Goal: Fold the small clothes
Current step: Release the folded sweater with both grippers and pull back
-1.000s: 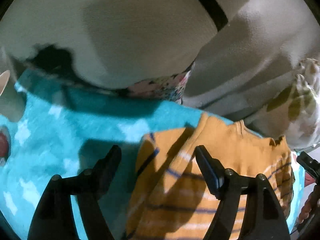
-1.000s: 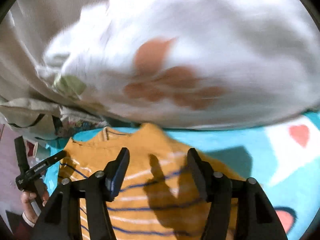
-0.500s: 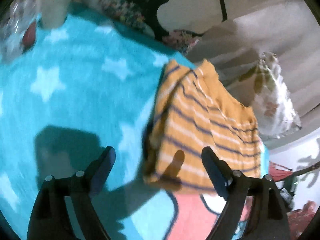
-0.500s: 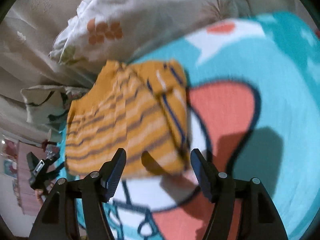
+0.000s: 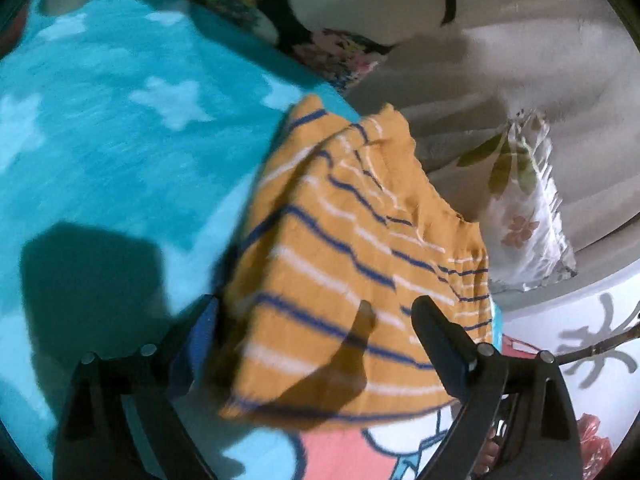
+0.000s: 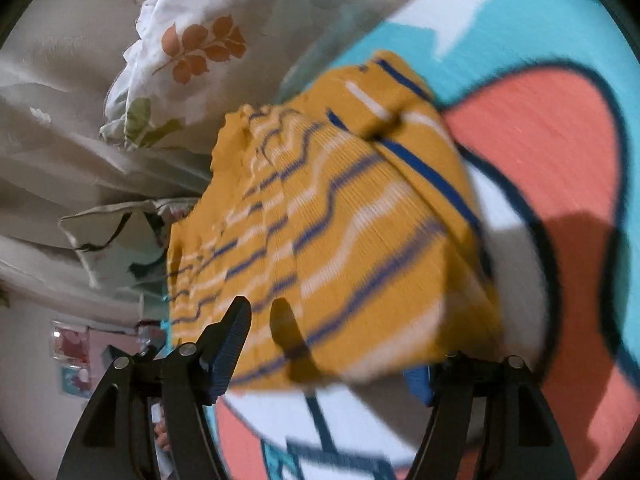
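Knit: mustard ribbed garment [image 5: 340, 264], navy and white stripes, folded into a rough rectangle.
Axis: runs away from both grippers toward the floral pillow [image 6: 188, 52].
Surface: fleecy turquoise blanket [image 5: 120, 148], white stars, coral patch.
Left gripper [image 5: 316, 328]: jaws wide, just been opening, garment edge between, unpressed.
Right gripper [image 6: 340, 344]: jaws wide, likewise.

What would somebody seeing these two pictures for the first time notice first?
The mustard-yellow striped top, partly folded, fills the middle of both views. It lies on a bright turquoise blanket with white stars and a big coral patch beside the top's right edge. Behind it, pale floral pillows are piled, and both claws, left and right, stand open at its near edge, having just been opening.
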The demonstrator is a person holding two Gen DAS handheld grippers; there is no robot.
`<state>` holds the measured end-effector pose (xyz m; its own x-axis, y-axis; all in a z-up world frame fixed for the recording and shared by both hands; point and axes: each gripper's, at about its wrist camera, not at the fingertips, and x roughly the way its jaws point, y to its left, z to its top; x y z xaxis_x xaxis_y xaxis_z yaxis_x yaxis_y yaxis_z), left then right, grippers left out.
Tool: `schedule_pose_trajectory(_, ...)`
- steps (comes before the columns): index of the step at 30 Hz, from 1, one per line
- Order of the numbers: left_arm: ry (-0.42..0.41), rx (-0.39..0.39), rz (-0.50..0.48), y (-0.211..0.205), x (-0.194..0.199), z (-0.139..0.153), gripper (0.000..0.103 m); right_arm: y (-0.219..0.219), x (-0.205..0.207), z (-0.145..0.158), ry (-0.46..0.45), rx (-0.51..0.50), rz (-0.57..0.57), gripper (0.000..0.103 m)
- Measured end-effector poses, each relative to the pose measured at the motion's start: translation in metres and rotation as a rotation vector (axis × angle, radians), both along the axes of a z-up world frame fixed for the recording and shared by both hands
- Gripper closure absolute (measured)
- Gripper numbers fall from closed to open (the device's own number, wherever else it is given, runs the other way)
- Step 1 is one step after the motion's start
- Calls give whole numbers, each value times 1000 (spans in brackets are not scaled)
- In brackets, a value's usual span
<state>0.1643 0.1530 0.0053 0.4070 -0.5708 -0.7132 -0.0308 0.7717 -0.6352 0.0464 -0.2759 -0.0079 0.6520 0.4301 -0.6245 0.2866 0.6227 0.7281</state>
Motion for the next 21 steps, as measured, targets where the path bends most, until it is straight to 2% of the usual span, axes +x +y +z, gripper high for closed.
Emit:
schedule_pose_trajectory(1, 0, 28, -1, -5, 4, 1, 13, 3, 9, 2, -10, -35, -12, 28)
schedule_pose_trajectory(2, 5, 59, 0, -7, 6, 3, 22, 4, 15, 3, -14, -53, -23, 29)
schedule_pose_trajectory(3, 24, 114, -5, -12, 12, 4, 62, 5, 22, 4, -15, -69, -37, 36)
schedule_pose_trajectory(4, 56, 128, -22, -14, 16, 2, 83, 5, 27, 4, -12, -74, -53, 47)
schedule_pose_trajectory(5, 83, 109, -24, -13, 19, 1, 83, 4, 33, 3, 7, -71, -63, 75)
schedule_pose_trajectory(8, 61, 118, -28, -9, 11, 19, 85, -8, 34, -8, 33, 31, -81, 83)
schedule_pose_trajectory(13, 52, 112, -47, -3, -27, 50, 86, -10, 3, 4, 8, 151, -21, 85)
schedule_pose_trajectory(17, 96, 108, -21, 11, -57, 45, 84, 0, -35, 8, 33, 167, 59, 84)
schedule_pose_trajectory(20, 176, 117, 43, 28, -74, 22, 80, 5, -57, -6, 105, 119, 112, 68)
schedule_pose_trajectory(21, 175, 123, 66, 33, -79, 23, 78, 3, -66, -10, 131, 98, 112, 65)
